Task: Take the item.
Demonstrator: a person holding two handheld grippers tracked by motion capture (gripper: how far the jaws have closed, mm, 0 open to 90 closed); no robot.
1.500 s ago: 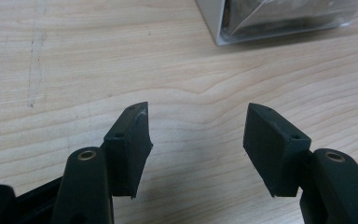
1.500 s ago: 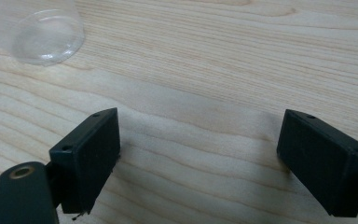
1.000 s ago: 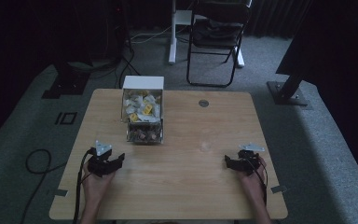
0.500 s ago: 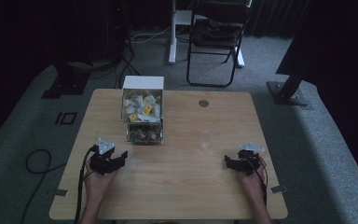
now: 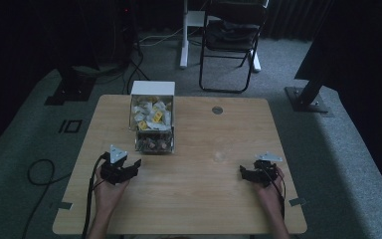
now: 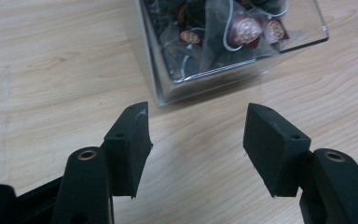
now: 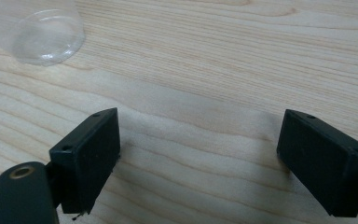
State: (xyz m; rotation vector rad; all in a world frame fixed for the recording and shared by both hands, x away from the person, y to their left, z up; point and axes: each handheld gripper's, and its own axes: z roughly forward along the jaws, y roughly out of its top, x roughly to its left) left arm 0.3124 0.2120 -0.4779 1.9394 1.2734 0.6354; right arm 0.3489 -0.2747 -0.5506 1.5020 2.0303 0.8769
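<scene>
On the wooden table (image 5: pixel 194 199), both grippers stood wide, empty.
Left gripper (image 6: pixel 196 140) faced the clear tea-bag box (image 6: pixel 223 51); a straight, centred approach looked best.

Floor: grey carpet (image 5: pixel 328 164) on all sides of the table, darker toward the far end.
Table: light wooden top (image 5: pixel 199 199) with rounded corners and visible grain; a small round grommet (image 5: pixel 217 110) near the far edge.
Chair: black folding chair (image 5: pixel 229 45) beyond the table, on the carpet.
Stand: white post with a flat base (image 5: pixel 185 35), just left of the chair.
Cables: black cable loop (image 5: pixel 40 172) on the floor at left (others trail near the white post).
Light: dim; the far background is nearly black.
</scene>
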